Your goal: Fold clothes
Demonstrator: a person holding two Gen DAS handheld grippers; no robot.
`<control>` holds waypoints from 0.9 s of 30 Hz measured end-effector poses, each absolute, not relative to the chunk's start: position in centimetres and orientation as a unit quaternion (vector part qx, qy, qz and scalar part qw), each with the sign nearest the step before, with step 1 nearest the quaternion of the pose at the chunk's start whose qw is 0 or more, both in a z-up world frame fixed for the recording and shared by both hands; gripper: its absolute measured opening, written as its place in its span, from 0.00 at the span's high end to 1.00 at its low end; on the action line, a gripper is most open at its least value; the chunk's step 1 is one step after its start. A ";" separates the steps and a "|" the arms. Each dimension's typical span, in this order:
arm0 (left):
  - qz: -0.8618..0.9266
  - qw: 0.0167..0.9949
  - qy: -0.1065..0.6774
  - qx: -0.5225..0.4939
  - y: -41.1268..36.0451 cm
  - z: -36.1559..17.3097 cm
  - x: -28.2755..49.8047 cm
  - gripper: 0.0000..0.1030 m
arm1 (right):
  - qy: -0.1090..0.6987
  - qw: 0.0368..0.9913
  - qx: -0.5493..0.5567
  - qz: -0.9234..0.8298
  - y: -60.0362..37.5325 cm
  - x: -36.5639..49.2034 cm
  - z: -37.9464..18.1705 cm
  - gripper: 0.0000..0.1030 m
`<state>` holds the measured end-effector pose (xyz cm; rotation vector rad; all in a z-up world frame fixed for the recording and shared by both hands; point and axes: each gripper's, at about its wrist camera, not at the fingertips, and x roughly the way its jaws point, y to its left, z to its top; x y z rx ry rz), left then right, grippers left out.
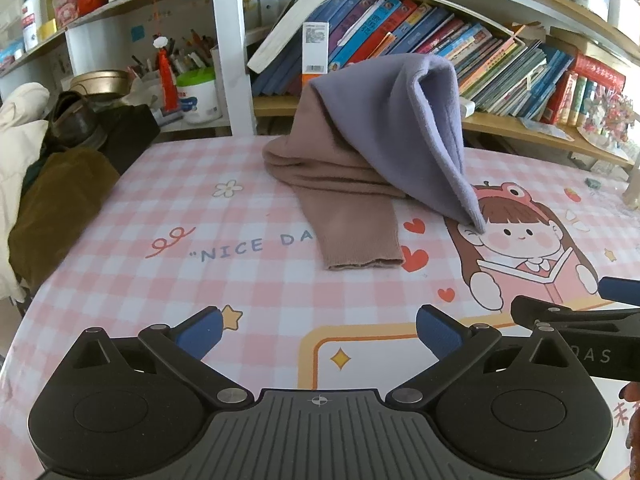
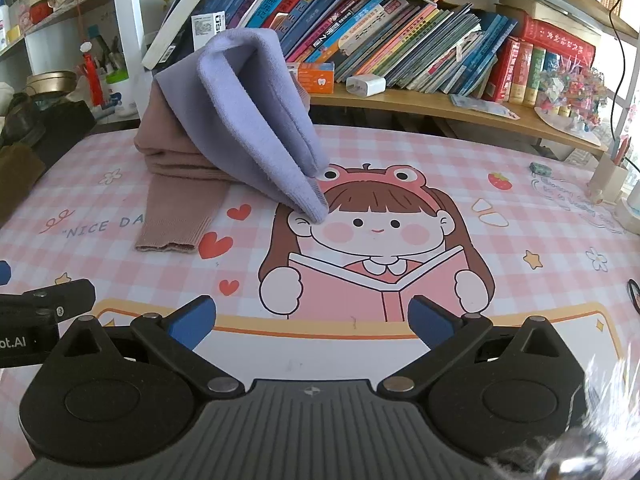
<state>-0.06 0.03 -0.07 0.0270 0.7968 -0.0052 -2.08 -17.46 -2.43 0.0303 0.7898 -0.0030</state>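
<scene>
A lavender garment [image 1: 416,128] [image 2: 256,120] stands bunched in a tall peak at the far middle of the table, leaning on a folded brown knit garment [image 1: 340,184] [image 2: 180,184] whose ribbed sleeve [image 1: 360,240] [image 2: 172,228] lies flat toward me. My left gripper [image 1: 320,336] hovers open over the near table, well short of the clothes, nothing between its blue pads. My right gripper [image 2: 312,322] is open too, over the printed reading girl, empty. Each gripper's side shows at the edge of the other's view.
The table [image 1: 160,208] [image 2: 520,208] wears a pink checked cloth with a cartoon girl. Bookshelves [image 1: 460,52] [image 2: 400,40] full of books run behind it. Dark and cream clothes with a shoe [image 1: 52,168] pile at the left edge. A white pen holder [image 2: 608,176] stands far right.
</scene>
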 end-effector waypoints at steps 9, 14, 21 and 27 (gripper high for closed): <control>-0.007 0.922 0.387 0.010 0.1 -0.4 -0.3 0.00 | 0.386 0.923 0.012 -0.003 -17.3 -2.2 -2.5 0.00; -0.008 0.921 0.389 0.007 0.2 -0.4 -0.2 0.00 | 0.386 0.922 0.013 -0.003 -17.3 -2.2 -2.5 0.00; -0.007 0.920 0.391 0.007 0.2 -0.3 -0.2 0.00 | 0.387 0.922 0.013 -0.004 -17.3 -2.3 -2.5 0.00; -0.007 0.920 0.392 0.006 0.4 -0.3 -0.1 0.00 | 0.389 0.921 0.014 -0.006 -17.3 -2.3 -2.5 0.00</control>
